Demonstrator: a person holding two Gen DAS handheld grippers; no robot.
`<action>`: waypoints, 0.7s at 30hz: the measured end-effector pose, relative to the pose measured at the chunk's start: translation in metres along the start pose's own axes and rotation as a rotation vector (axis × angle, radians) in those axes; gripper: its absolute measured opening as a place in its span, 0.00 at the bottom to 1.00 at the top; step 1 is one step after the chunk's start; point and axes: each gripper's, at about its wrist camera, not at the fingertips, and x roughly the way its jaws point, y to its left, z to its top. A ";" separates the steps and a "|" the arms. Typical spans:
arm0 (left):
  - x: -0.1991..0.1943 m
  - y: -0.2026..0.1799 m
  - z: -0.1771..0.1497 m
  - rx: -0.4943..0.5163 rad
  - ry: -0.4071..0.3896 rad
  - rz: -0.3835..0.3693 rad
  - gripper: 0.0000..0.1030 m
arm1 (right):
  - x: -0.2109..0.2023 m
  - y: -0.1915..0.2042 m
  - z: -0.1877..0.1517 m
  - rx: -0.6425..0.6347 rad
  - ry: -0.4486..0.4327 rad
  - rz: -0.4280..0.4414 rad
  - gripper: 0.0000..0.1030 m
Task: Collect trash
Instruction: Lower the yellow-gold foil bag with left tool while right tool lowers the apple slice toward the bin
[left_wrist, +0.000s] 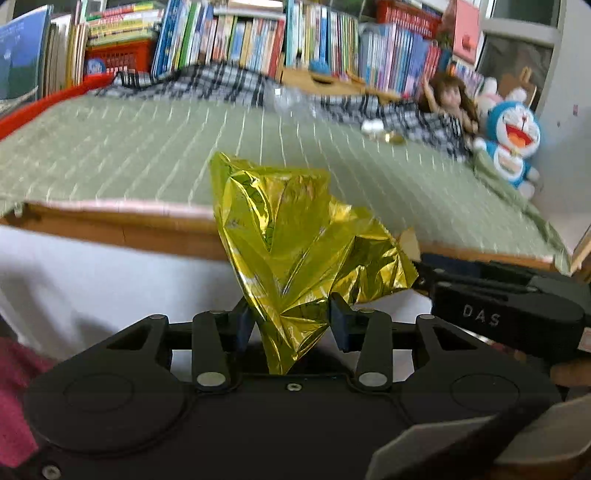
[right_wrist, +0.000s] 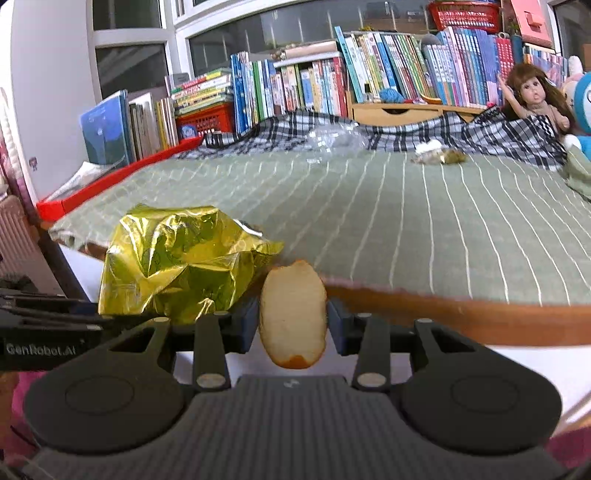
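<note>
Bed (right_wrist: 406, 221) under a green sheet with thin white stripes, wooden frame edge along the near side, white floor or panel below. Rumpled black-and-white plaid blanket (right_wrist: 424, 134) along the far side. Behind it, long rows of upright books (right_wrist: 314, 81), a red plastic crate (right_wrist: 207, 118) under a stack of flat books, a wooden box (right_wrist: 402, 110) holding a blue ball of yarn. Windows with white frames above. At the far right corner, a brown-haired doll (right_wrist: 532, 92) with one arm raised and a blue-and-white cartoon cat plush (left_wrist: 511, 136). Red edge of some flat thing (right_wrist: 122, 173) along the left side of the bed.

Still on the sheet near the blanket: a crumpled clear plastic wrapper (right_wrist: 332, 138) and a small cluster of white and golden scraps (right_wrist: 439, 155), too blurred to name further.

Left gripper (left_wrist: 291, 321) off the bed's near edge, jaws clamped on a crumpled gold foil bag (left_wrist: 295, 240), shiny yellow-gold with sharp creases, its lower tail pinched between the blue pads and the bulk flaring upward. Right gripper (right_wrist: 291, 325) just beside it, jaws closed on a piece of fruit peel (right_wrist: 293, 314), pale pith facing the camera, orange rind along the rim, held upright. Peel and bag near each other, both in the air before the bed. Pink sleeve (left_wrist: 14, 391) at the lower left.
</note>
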 end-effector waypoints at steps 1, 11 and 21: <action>0.001 0.000 -0.004 0.002 0.010 0.010 0.39 | -0.002 -0.001 -0.006 0.004 0.006 -0.004 0.45; -0.001 -0.007 -0.028 0.042 0.068 0.023 0.38 | -0.002 -0.001 -0.038 0.020 0.060 -0.018 0.45; 0.011 -0.006 -0.051 0.048 0.160 0.041 0.37 | 0.010 -0.001 -0.066 0.038 0.139 -0.031 0.45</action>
